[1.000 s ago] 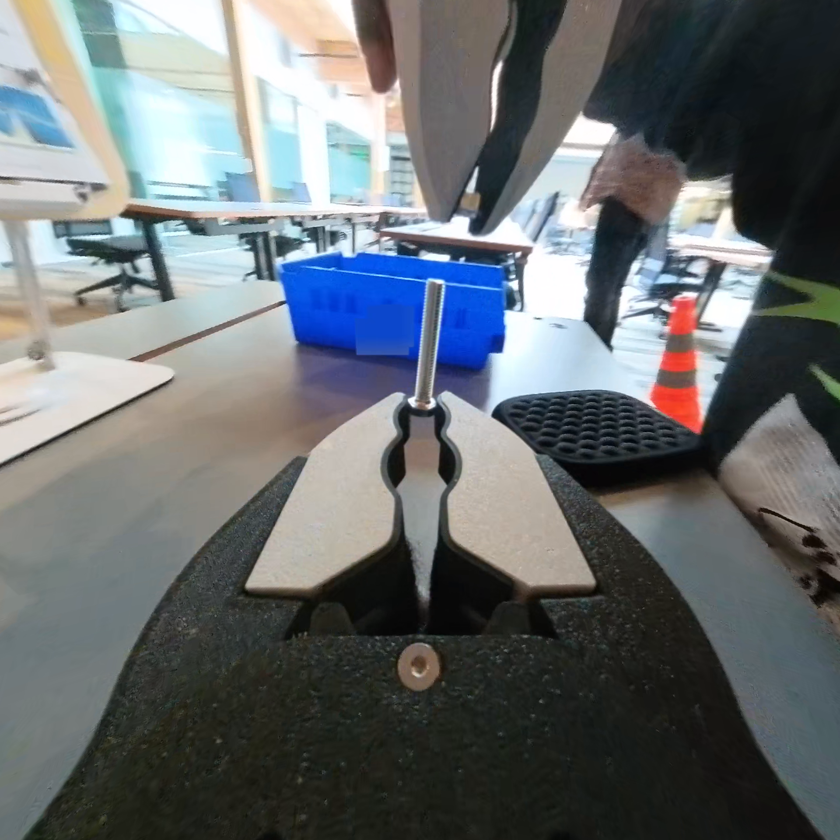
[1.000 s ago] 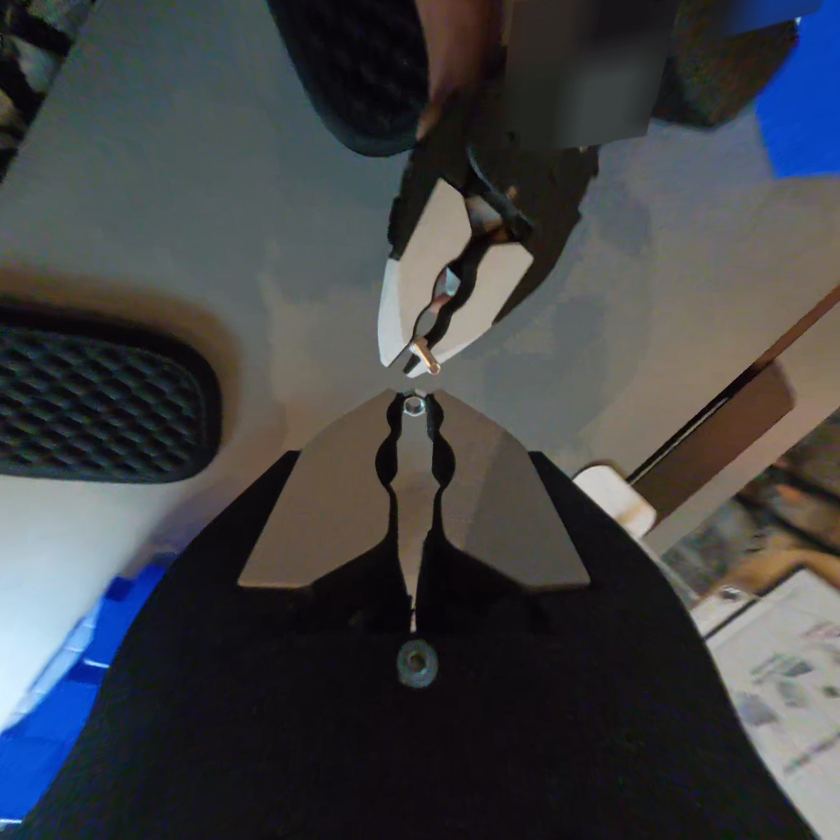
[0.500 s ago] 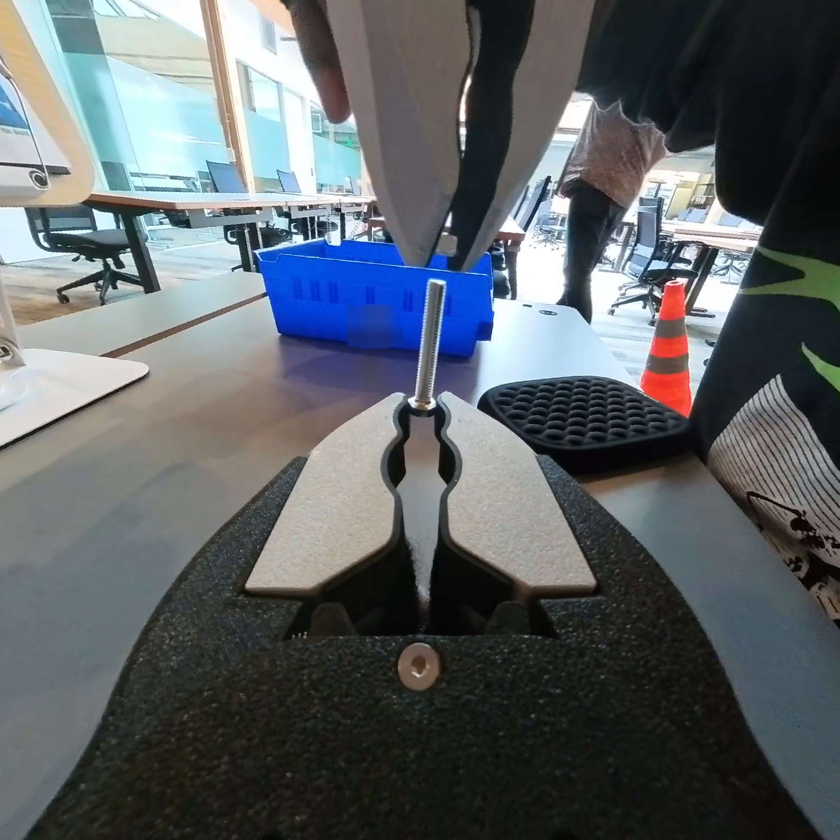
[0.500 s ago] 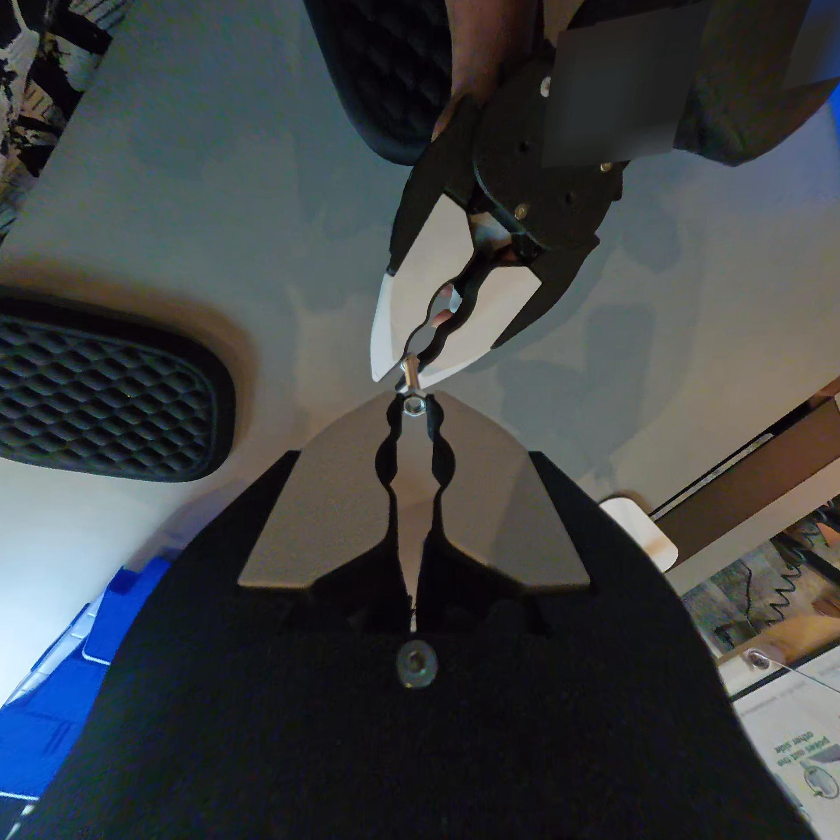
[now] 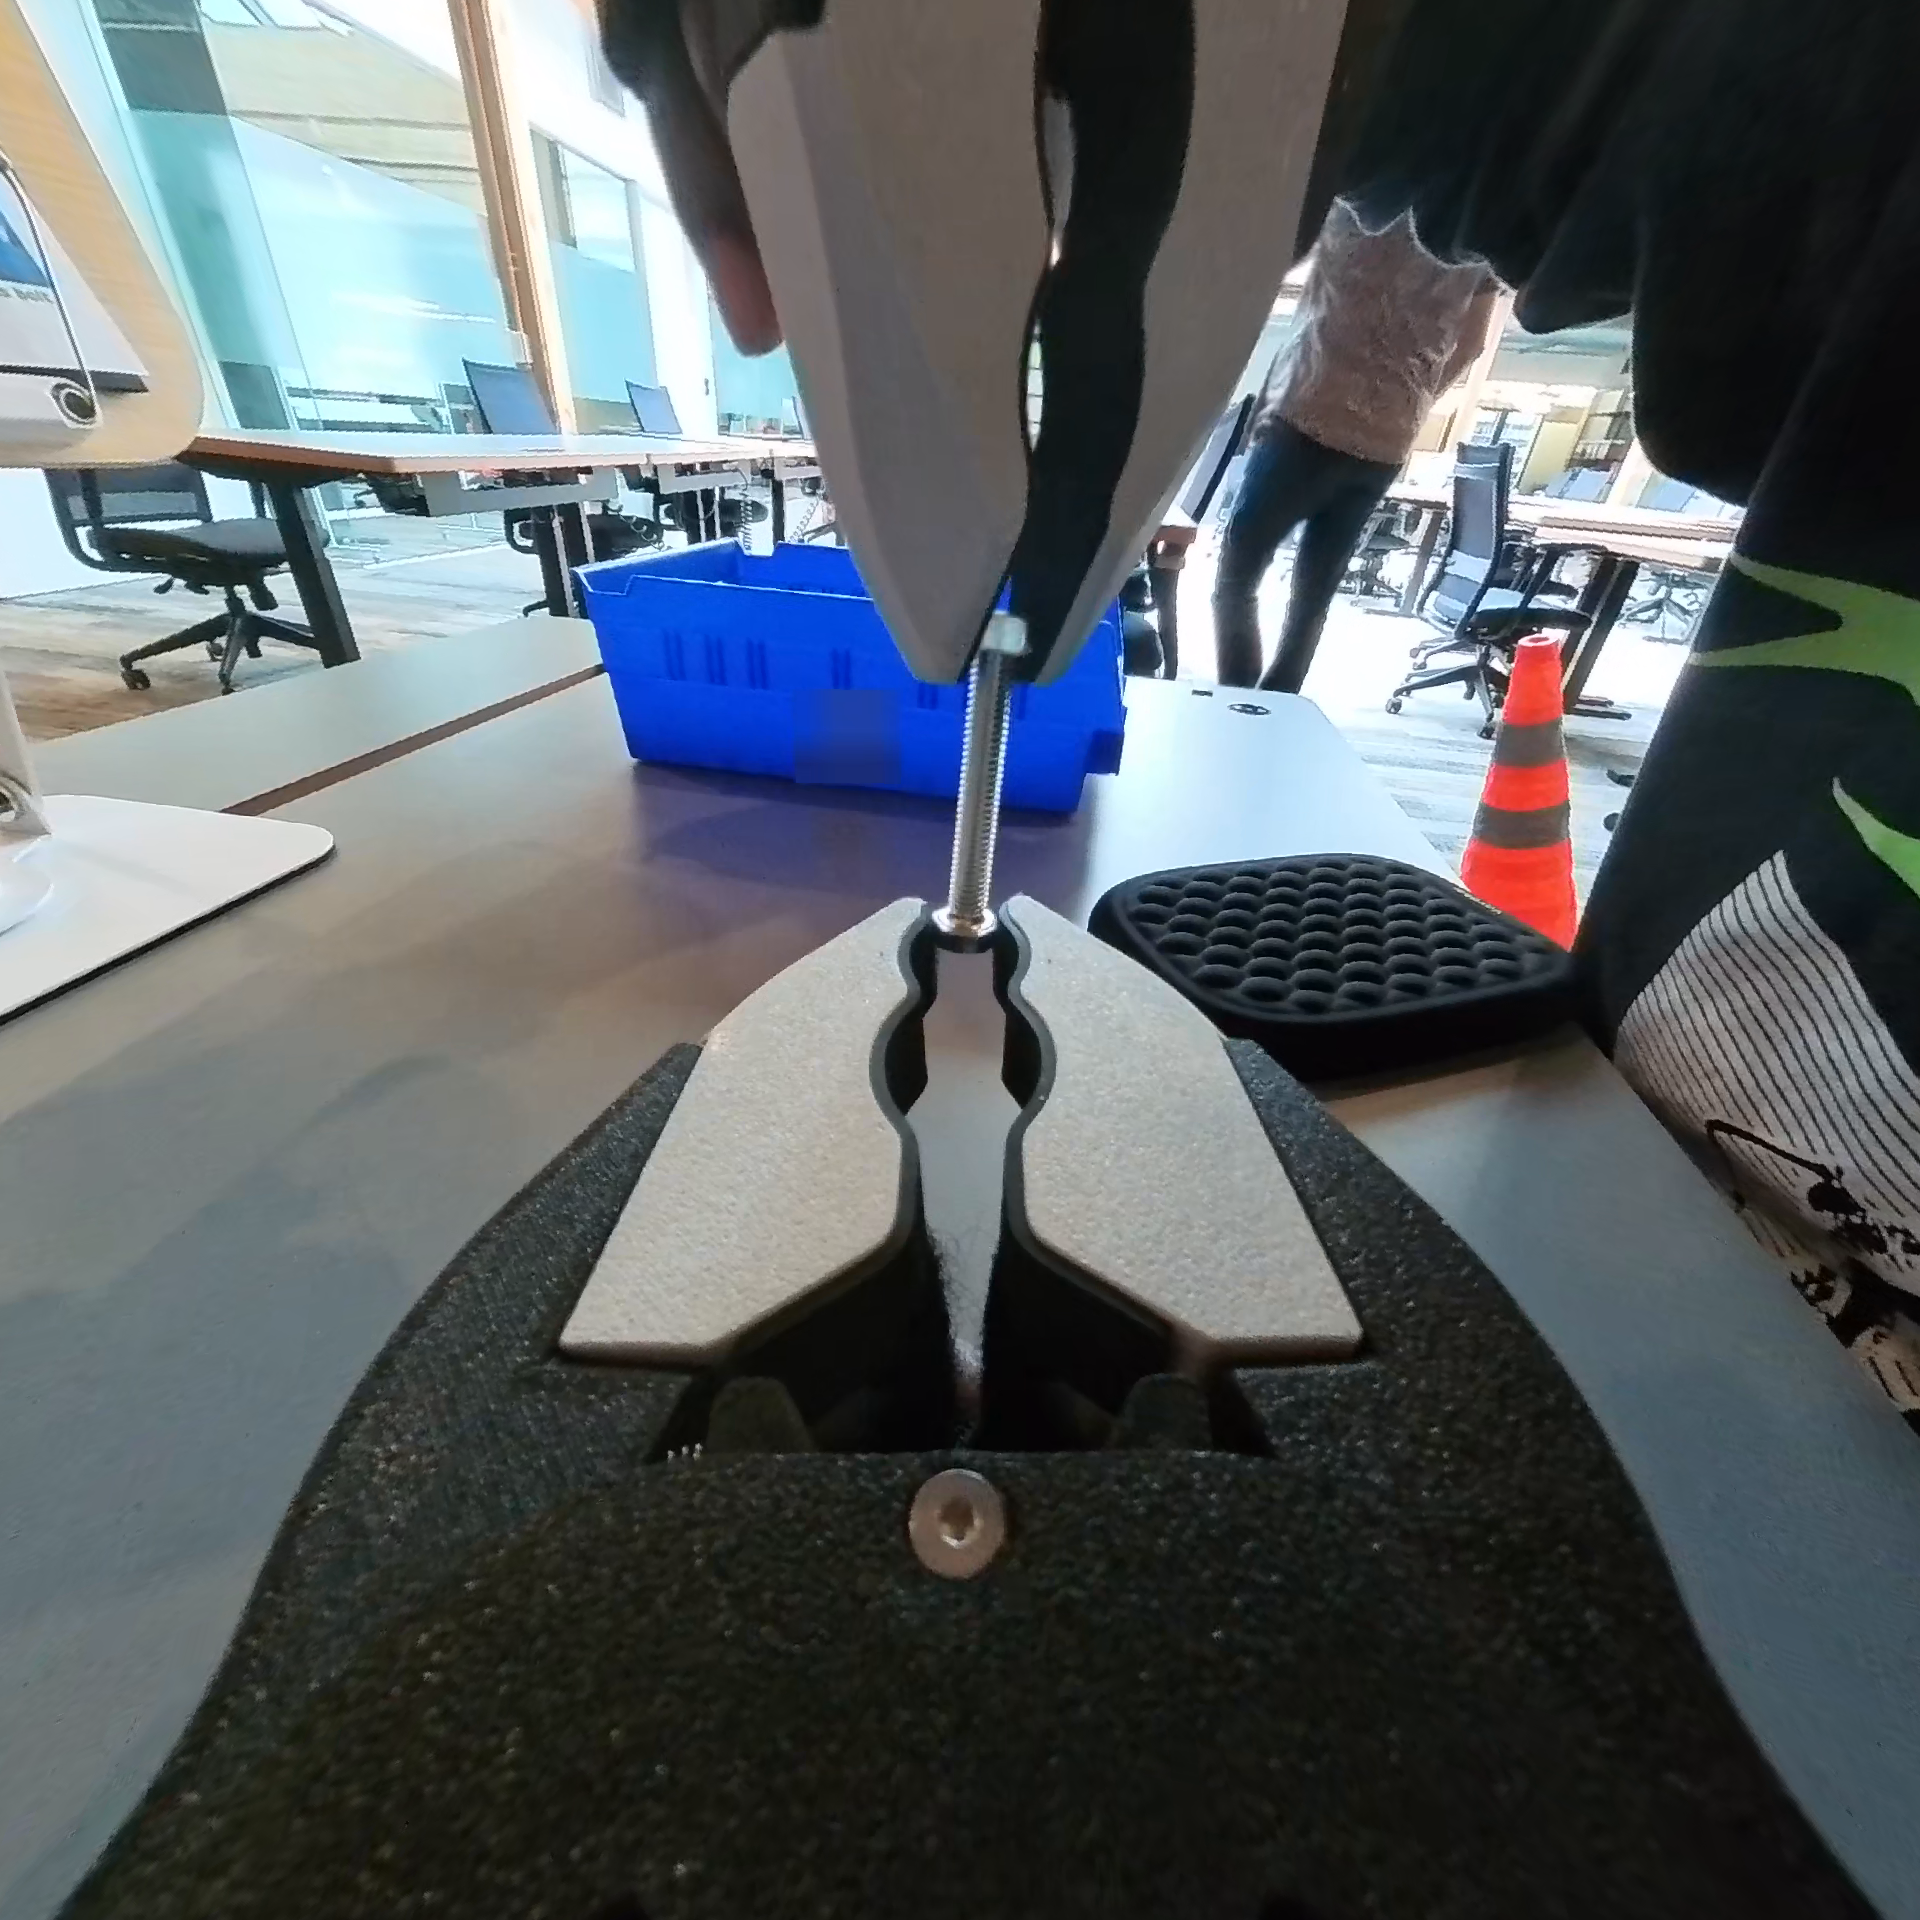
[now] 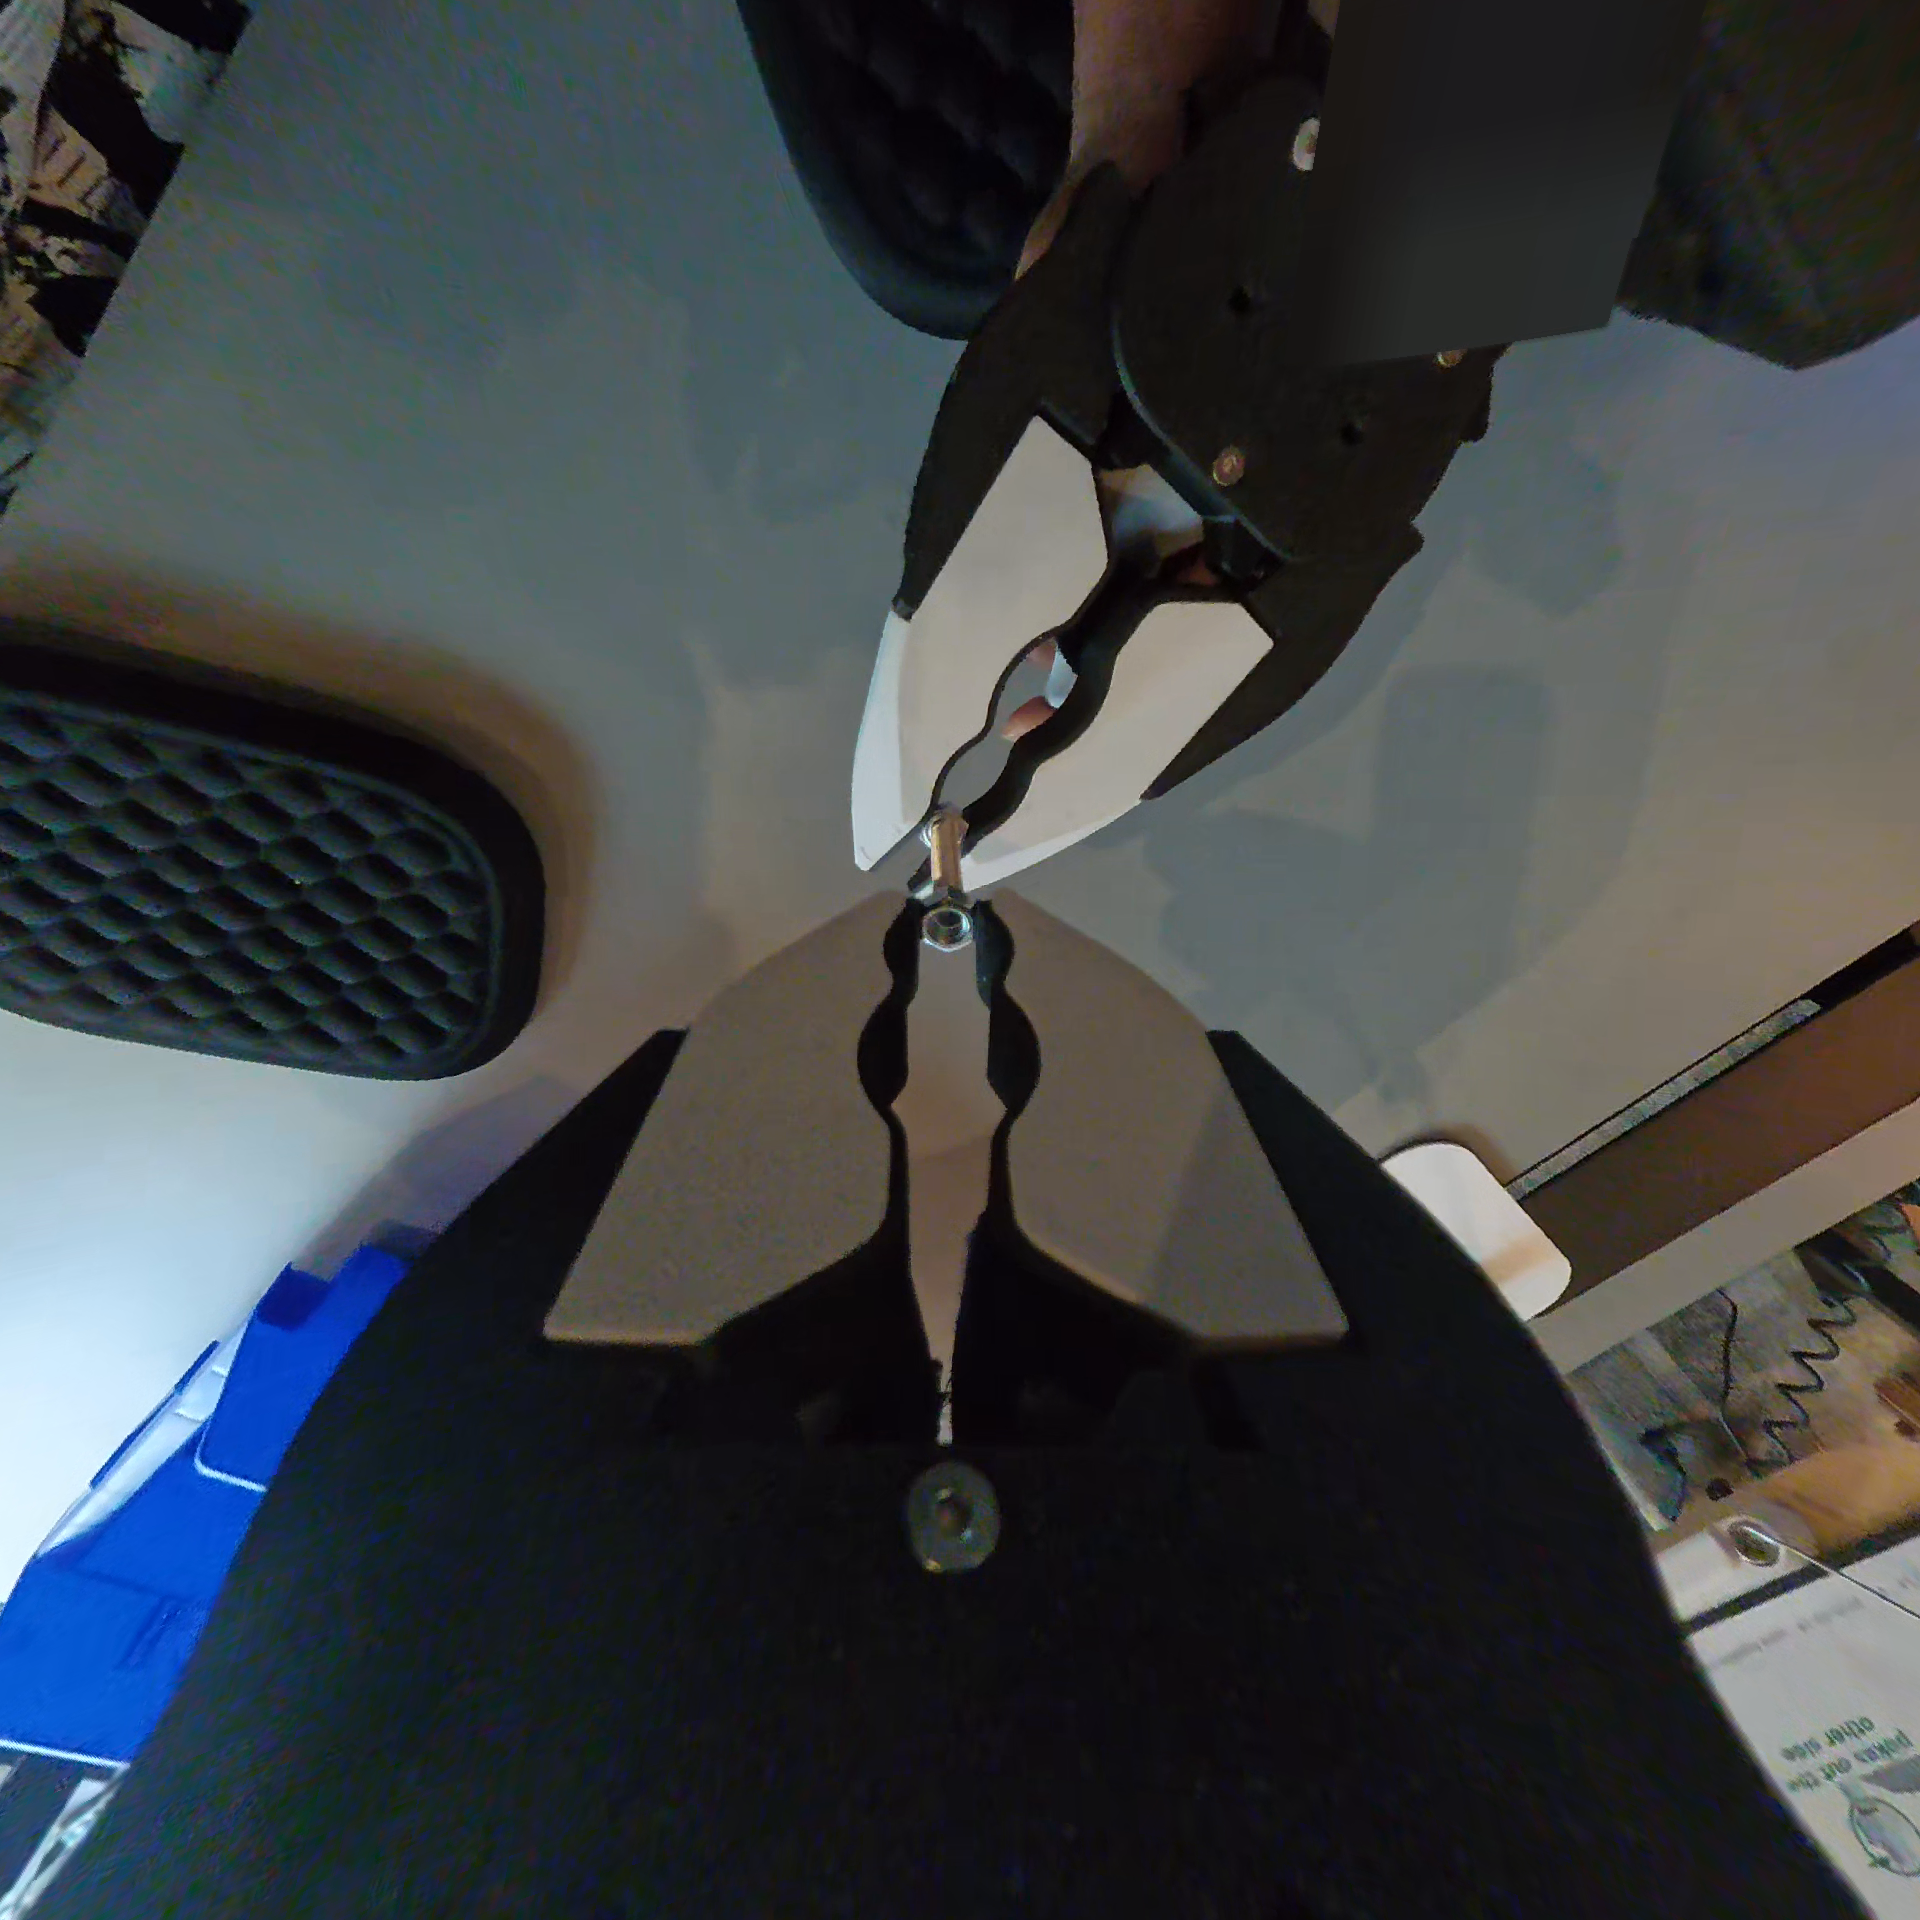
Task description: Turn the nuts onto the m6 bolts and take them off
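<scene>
step: starting the nut (image 5: 1004, 631) on the tip of the bolt (image 5: 982, 790); judged as first-thread engagement, not yet run down.
left gripper (image 5: 966, 925): clenched on the bolt's head end, pads pressing both sides; the shank stands up and away from it, close to upright with a slight lean right.
right gripper (image 5: 992, 655): comes down from above, clamped on the small hex nut at its very tips; from its own camera the nut (image 6: 945, 925) shows end-on, bore open.
where: bolt and nut are in the air above the grey desk (image 5: 312, 1039), between the two grippers; the nut sits at the top end of the threads.
alignment: in the right wrist view the bolt (image 6: 943, 847) runs off slightly skewed from the nut's bore, so the axes look not quite in line; square them before turning, otherwise a cross-thread is likely.
how to do well: keep light downward pressure, roll the right wrist in small turns, regrip without letting the nut drop; hold the left one steady so the bolt doesn't spin along.
risk: the nut is held only at the fingertips and could pop out if tilted.
surroundings: blue bin (image 5: 727, 665) far behind, black honeycomb mat (image 5: 1340, 945) to the right, second mat (image 6: 229, 873) in the right wrist view.
</scene>
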